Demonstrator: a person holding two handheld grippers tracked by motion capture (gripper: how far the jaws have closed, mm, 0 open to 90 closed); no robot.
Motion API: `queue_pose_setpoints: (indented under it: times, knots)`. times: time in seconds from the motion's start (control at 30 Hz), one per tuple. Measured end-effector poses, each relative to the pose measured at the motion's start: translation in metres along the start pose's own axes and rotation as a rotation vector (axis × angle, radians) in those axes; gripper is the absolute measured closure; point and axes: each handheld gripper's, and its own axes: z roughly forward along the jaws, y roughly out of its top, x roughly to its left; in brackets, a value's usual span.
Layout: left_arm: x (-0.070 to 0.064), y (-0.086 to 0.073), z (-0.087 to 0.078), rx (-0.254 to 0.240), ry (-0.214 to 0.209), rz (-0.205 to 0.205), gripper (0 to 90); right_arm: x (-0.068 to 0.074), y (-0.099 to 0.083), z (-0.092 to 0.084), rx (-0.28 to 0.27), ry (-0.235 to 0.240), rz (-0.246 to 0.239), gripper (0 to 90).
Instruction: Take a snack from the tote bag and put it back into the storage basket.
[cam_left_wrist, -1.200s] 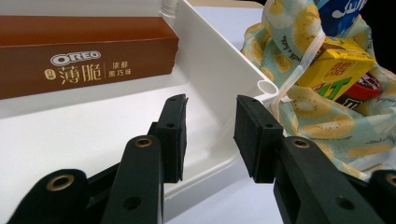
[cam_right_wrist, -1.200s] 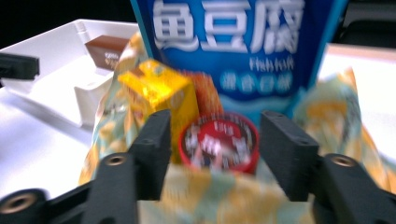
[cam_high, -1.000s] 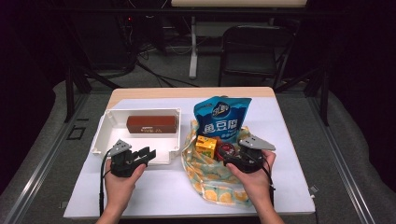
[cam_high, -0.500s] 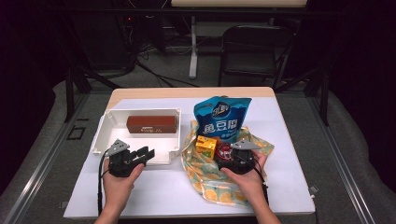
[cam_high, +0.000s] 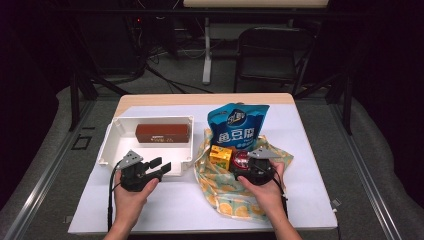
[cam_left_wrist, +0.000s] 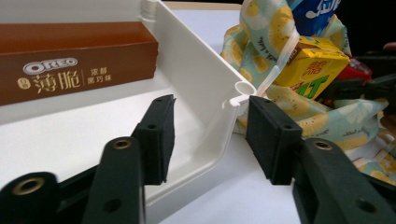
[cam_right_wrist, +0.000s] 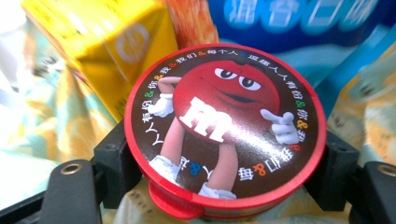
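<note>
A round red candy tin lies on a cloth bag printed with oranges, beside a yellow drink carton. My right gripper has just been closing and now has a pad against each side of the tin. A white bin at the left holds a brown biscuit box. My left gripper straddles the bin's near right corner wall. Its jaws have just been opening and stand open, one pad inside the bin and one outside.
A blue snack bag stands upright behind the carton and tin. The biscuit box lies along the bin's far wall. The table's near edge runs just behind both hands. A chair stands beyond the table.
My right gripper has come down and to the left onto the red tin. My left gripper's jaws have spread wider at the bin's corner; that hand has stayed put.
</note>
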Motion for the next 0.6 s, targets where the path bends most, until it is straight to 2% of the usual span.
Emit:
queue_pose_setpoints:
  times: [0.2,0.27,0.43,0.6]
  knots:
    - [-0.010,0.002,0.003,-0.005,-0.048,0.037,38.0,-0.002,0.012,-0.018,-0.047,0.009,-0.008,25.1]
    - [-0.014,0.003,0.005,-0.012,-0.068,0.054,35.2,-0.003,0.016,-0.024,-0.071,0.015,0.004,25.1]
    - [-0.027,0.005,0.011,-0.014,-0.110,0.094,31.4,-0.003,0.026,-0.038,-0.103,0.021,0.006,25.1]
    - [-0.040,0.005,0.020,-0.023,-0.134,0.123,27.9,0.001,0.034,-0.048,-0.107,0.021,-0.005,25.2]
